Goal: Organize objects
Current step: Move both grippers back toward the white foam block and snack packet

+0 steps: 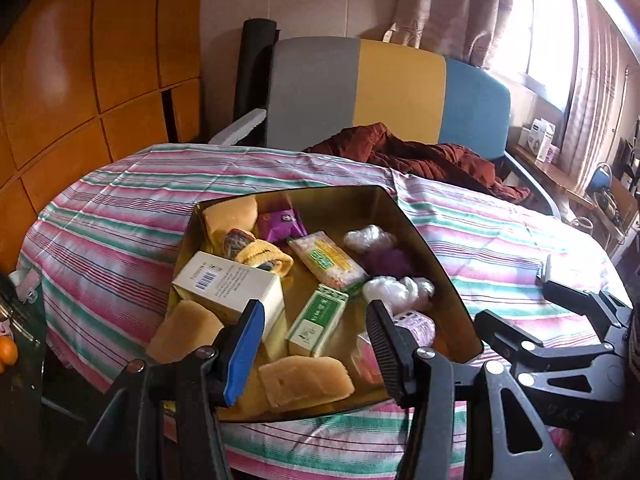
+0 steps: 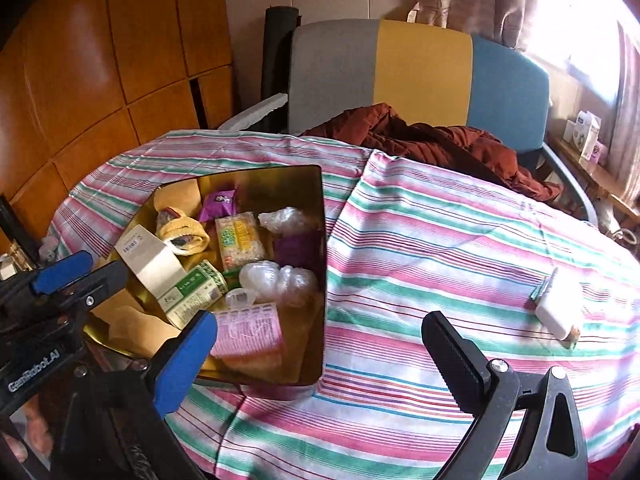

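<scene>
A gold metal box (image 1: 440,264) (image 2: 316,216) stands on the striped table. It holds yellow sponges (image 1: 306,380), a cream carton (image 1: 228,284), a green packet (image 1: 318,320), a purple sachet (image 2: 218,204), plastic-wrapped lumps (image 2: 280,280) and a pink leaflet (image 2: 248,328). My left gripper (image 1: 316,344) is open and empty over the box's near edge. My right gripper (image 2: 320,360) is open and empty above the cloth beside the box. A small white item (image 2: 556,308) lies alone on the cloth at the right.
A pink, green and white striped cloth (image 2: 440,240) covers the round table. A grey, yellow and blue chair (image 1: 400,88) with a rust-red garment (image 1: 432,156) stands behind it. Wooden cabinets (image 1: 80,80) are at the left, and a curtained window at the right.
</scene>
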Demonstrator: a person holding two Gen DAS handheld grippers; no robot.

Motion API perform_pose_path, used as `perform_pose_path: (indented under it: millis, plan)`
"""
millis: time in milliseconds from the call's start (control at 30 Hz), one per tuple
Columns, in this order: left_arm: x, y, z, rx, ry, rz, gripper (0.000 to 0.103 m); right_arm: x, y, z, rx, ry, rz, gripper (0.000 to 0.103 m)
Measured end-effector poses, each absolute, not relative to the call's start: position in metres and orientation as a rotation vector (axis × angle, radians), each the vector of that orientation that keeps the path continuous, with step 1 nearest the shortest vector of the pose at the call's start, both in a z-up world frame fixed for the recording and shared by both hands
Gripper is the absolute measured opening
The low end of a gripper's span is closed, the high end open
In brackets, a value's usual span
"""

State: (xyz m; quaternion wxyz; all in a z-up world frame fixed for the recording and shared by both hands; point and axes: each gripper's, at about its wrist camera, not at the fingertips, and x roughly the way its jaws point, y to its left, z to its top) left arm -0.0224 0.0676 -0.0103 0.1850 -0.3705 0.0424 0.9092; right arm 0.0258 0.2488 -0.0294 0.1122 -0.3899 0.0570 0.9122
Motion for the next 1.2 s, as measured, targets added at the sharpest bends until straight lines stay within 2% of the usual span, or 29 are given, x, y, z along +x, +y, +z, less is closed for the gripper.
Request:
perform_pose_path:
  millis: [333,600,933,1067,1200]
  plan:
    - [-0.024,0.074,-0.018,-1.067,0.124,2.528,0.054,0.036,0.261,-0.033,-1.153,0.175,2.662,0.103]
    - [-0.018,0.092,-0.018,-1.044,0.186,2.470,0.054,0.042,0.288,-0.046,-1.211,0.265,2.591,0.103]
    - [-0.010,0.112,-0.017,-1.005,0.246,2.400,0.054,0.065,0.373,-0.051,-1.223,0.500,2.417,0.103]
    - [-0.009,0.115,-0.019,-1.003,0.253,2.386,0.060,0.070,0.423,-0.037,-1.178,0.550,2.368,0.103]
    - [-0.010,0.117,-0.020,-1.007,0.253,2.389,0.060,0.073,0.483,-0.031,-1.136,0.612,2.274,0.103]
